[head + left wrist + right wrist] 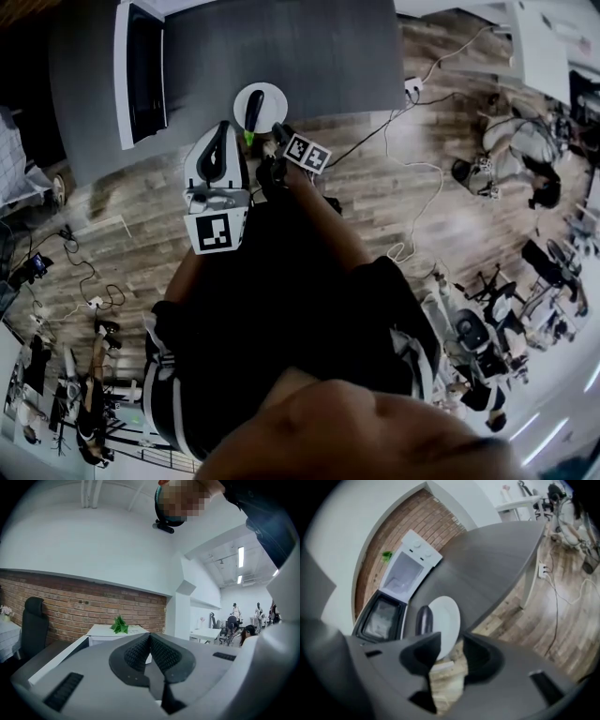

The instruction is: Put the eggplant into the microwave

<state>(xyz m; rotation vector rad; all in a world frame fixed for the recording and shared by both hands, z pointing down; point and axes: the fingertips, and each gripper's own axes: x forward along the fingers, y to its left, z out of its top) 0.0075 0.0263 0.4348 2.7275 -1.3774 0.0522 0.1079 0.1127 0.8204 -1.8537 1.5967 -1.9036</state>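
Eggplant (423, 619) lies on its plate (449, 613), microwave (401, 578) open beyond: pickup and placing remain. Right gripper (450, 640) fingers spread, empty, near the plate; left gripper (150, 639) fingers clenched on nothing.

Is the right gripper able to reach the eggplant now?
Probably yes: the right gripper, jaws open, hangs just before the plate, and nothing stands between it and the eggplant, which lies slightly left of its line.

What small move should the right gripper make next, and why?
Probably move the right gripper forward until its jaws straddle the eggplant: the jaws stand apart and empty, the eggplant lies untouched on the white plate, and the microwave already stands open.
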